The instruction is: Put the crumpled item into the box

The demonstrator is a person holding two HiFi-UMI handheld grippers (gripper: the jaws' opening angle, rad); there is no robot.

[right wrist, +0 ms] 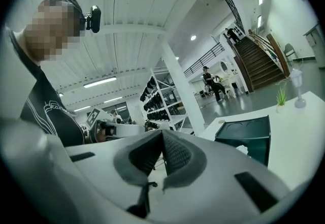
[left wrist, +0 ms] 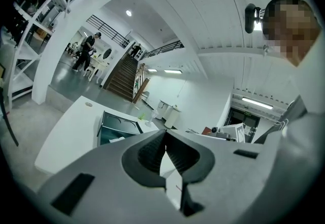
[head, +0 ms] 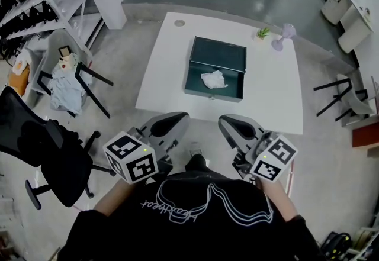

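Both jaws meet, empty; crumpled item (head: pixel 214 79) lies inside box (head: pixel 196 83).

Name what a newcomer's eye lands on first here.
An open dark green box sits in the middle of the white table, with the crumpled white item lying inside it. Nearer the person, the left gripper and right gripper hang short of the table's near edge, both shut and empty.

Crumpled white item (head: pixel 214 80), inside open dark-green box (head: pixel 215 70)
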